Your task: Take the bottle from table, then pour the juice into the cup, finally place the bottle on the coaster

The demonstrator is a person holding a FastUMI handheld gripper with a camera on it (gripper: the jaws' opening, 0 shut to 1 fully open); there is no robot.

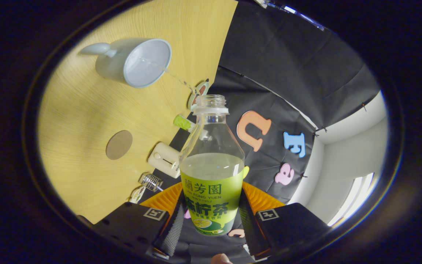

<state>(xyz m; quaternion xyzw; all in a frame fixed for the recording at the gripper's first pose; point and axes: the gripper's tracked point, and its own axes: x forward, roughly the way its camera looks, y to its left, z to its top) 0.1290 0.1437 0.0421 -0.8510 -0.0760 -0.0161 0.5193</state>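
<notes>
The wooden table takes up the whole scene beyond and to the left of the fingers, tipped steeply because the view is rolled over. The bottle sits between the 2 fingers of the gripper, both pressing on its green label, so the tool is clenched on it. The bottle has no cap, its open mouth points away from the fingers, and pale juice fills roughly the lower half, with the neck clear.

A thin stream of liquid runs from the bottle's mouth across to the cup, which stands on the table well beyond the fingertips and to their left, its handle on the far side from the bottle. The cup's inside looks pale; how much juice it holds cannot be told.

The round brown coaster lies flat on the table, left of the bottle and nearer the fingers than the cup. A small cream box rests between coaster and bottle. A little wire object lies just left of the left finger.
</notes>
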